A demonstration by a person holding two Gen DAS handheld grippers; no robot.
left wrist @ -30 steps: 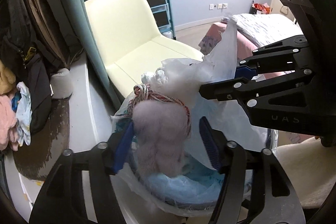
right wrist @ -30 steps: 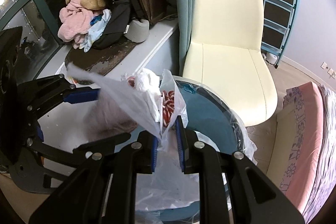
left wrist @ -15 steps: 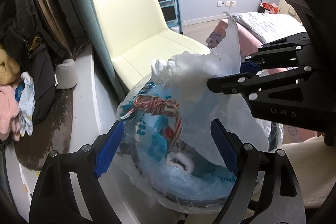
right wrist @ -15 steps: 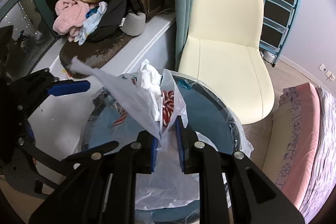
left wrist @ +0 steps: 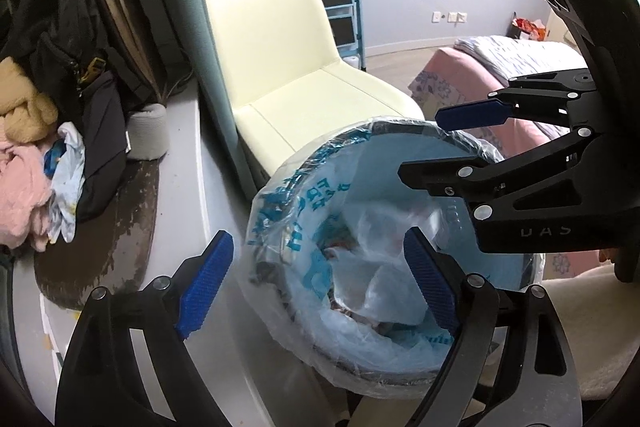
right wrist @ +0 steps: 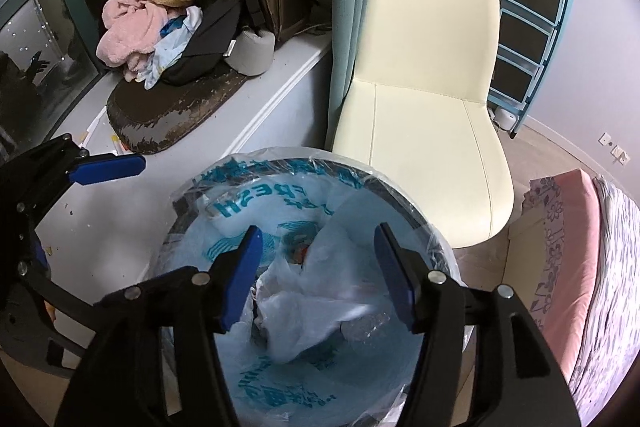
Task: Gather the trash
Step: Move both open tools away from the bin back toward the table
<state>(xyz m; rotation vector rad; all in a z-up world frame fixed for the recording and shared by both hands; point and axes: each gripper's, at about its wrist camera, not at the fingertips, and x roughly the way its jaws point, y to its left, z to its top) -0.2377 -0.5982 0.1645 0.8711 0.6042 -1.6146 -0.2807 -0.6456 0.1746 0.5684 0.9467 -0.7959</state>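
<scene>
Left gripper (left wrist: 320, 279) open, empty, over lined bin (left wrist: 280, 195); clear bag (left wrist: 384, 267) inside

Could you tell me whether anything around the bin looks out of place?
Mostly tidy: the bag of trash sits inside the lined bin. Only the clothes heaped on the window ledge look untidy.

The bin liner (right wrist: 280, 379) is pale blue with darker blue printed lettering. A clear, whitish plastic bag (right wrist: 320, 315) lies inside. The chair (right wrist: 424, 131) is cream. Both tools are black with blue pads (right wrist: 240, 279). The bed cover (right wrist: 568, 259) is pink with a floral pattern.
</scene>
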